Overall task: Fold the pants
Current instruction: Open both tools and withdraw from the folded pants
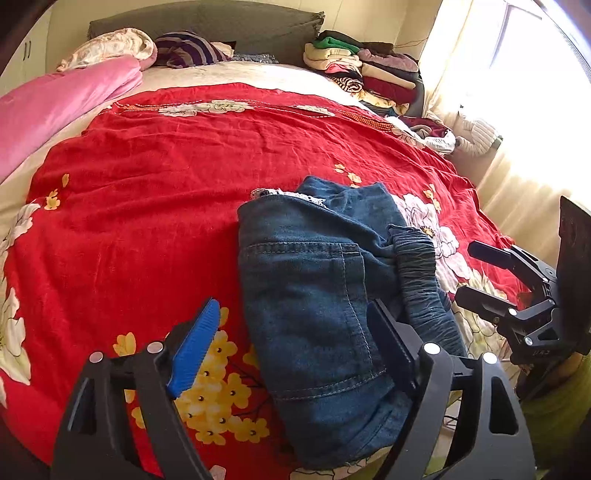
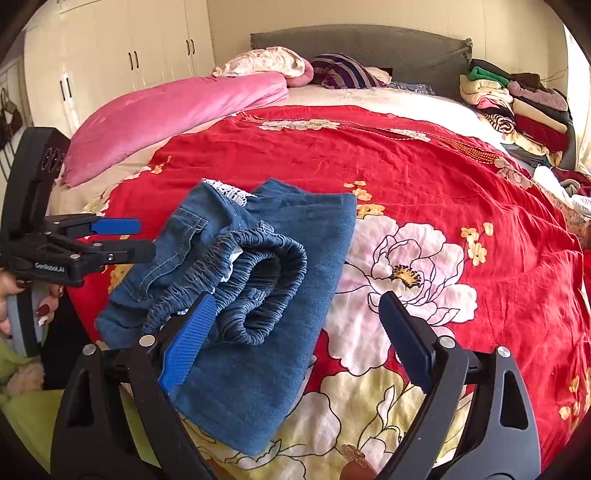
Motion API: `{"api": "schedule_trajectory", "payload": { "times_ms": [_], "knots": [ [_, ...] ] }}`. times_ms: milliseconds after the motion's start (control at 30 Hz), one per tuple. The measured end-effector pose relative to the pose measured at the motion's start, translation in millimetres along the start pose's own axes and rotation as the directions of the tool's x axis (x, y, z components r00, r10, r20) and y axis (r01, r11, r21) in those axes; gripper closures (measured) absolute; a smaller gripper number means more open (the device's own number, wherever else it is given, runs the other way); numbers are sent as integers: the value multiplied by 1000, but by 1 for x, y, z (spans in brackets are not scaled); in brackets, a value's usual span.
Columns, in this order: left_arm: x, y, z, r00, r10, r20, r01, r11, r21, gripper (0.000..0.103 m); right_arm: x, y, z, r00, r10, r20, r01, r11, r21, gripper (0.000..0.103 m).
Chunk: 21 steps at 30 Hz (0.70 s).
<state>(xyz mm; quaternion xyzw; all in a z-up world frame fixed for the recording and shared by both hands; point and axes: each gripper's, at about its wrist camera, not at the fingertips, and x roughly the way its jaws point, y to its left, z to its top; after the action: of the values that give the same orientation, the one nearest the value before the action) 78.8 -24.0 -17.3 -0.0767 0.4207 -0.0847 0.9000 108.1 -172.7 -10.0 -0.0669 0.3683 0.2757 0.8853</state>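
far left of the bed: a pink quilt (image 2: 177, 110) lies along the edge, with white wardrobe doors (image 2: 122, 48) behind it in the right wrist view. a grey headboard (image 1: 207, 22) stands at the far end, with a striped purple cushion (image 1: 188, 50) against it.

a red floral bedspread (image 1: 155, 177) covers most of the bed. left gripper (image 1: 291, 347) hovers low over the near edge, jaws spread wide, nothing between them; its blue-padded finger (image 1: 194, 350) stands over yellow blossoms in the print, and the other dark finger sits over the denim. seen from the right wrist view, the left gripper (image 2: 144, 238) sits just left of the pants, not touching them as far as can be told.

the pants (image 1: 314, 302), blue denim, lie folded into a compact bundle near the front edge of the bed, centre right. a back pocket faces up on the left part; the gathered elastic waistband (image 2: 258, 280) is heaped on top, and a bit of white lace trim (image 2: 229, 192) pokes out at the far end.

right gripper (image 2: 295, 347) is wide open too, empty; its left blue pad overlaps the waistband's near edge in view, contact unclear, and the other finger stands over a large white flower in the print.

far right: a stack of folded clothes (image 1: 373, 70) by the headboard, then a sunlit curtain (image 1: 524, 110).
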Motion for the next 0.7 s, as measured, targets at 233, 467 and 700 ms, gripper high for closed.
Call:
{"api": "schedule_trajectory", "payload": {
  "times_ms": [233, 467, 700],
  "knots": [
    [-20, 0, -9, 999, 25, 22, -24, 999, -26, 8, -19, 2, 3, 999, -33, 37, 33, 999, 6, 12],
    [-49, -8, -22, 998, 61, 33, -60, 997, -46, 5, -43, 10, -3, 996, -64, 59, 64, 998, 5, 9],
    [-71, -19, -46, 991, 135, 14, -134, 990, -32, 4, -69, 25, -22, 991, -114, 67, 114, 993, 12, 9]
  ]
}}
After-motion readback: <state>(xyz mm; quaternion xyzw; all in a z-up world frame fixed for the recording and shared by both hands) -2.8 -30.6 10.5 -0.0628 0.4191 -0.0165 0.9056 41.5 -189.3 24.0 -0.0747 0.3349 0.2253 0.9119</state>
